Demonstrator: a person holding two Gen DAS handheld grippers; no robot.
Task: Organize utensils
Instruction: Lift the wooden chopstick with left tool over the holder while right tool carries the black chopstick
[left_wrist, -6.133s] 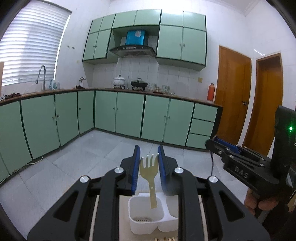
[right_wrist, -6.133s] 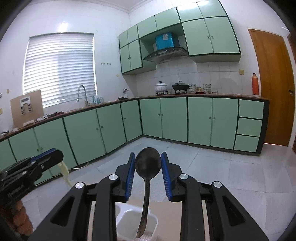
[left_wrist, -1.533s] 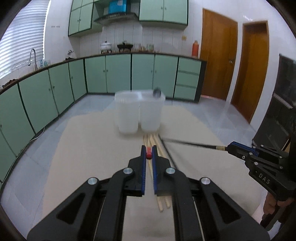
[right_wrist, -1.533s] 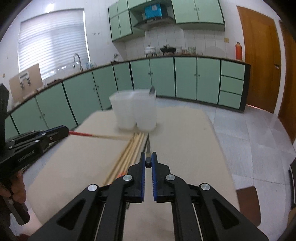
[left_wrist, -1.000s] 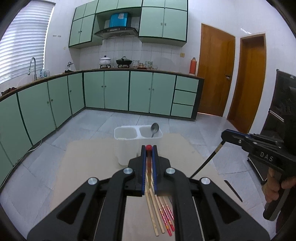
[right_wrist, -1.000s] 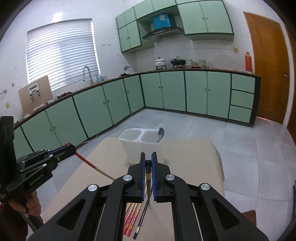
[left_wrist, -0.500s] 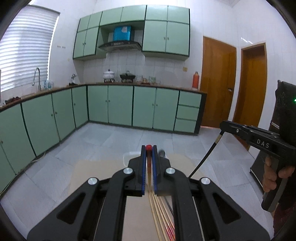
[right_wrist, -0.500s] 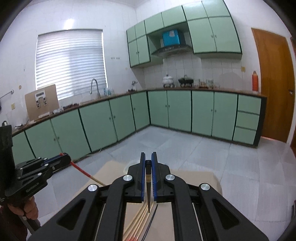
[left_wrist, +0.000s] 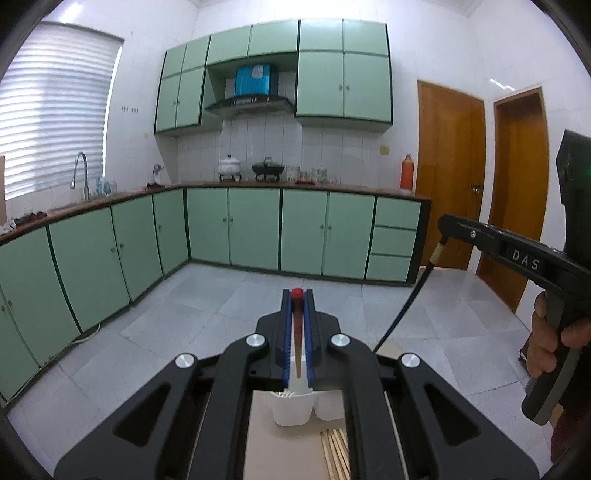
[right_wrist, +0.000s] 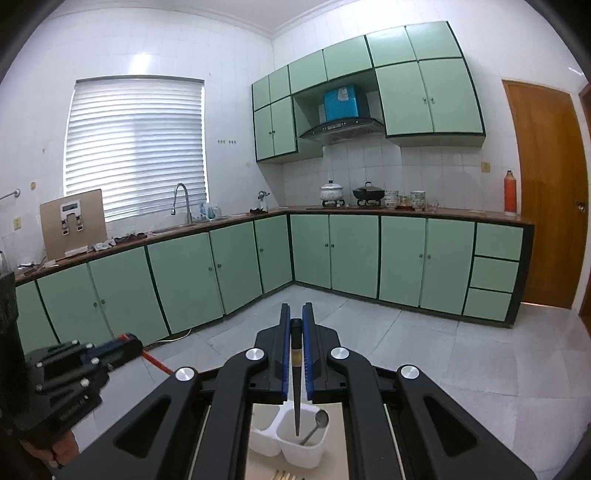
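Each gripper's jaws are clamped on one chopstick hanging tip-down, the left gripper (left_wrist: 298, 341) holding the red-capped chopstick (left_wrist: 296, 325) and the right gripper (right_wrist: 296, 356) the black chopstick (right_wrist: 296, 387), directly above the white two-compartment holder (right_wrist: 295, 441) on the bench (left_wrist: 280, 454).

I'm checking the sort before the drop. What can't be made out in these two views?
- Left wrist view: left claw hides most of the white holder; its contents are unreadable.
- Left wrist view: loose chopsticks cut off by the bottom edge.
- Right wrist view: black chopstick hangs in front of the holder; unclear whether it is inside.
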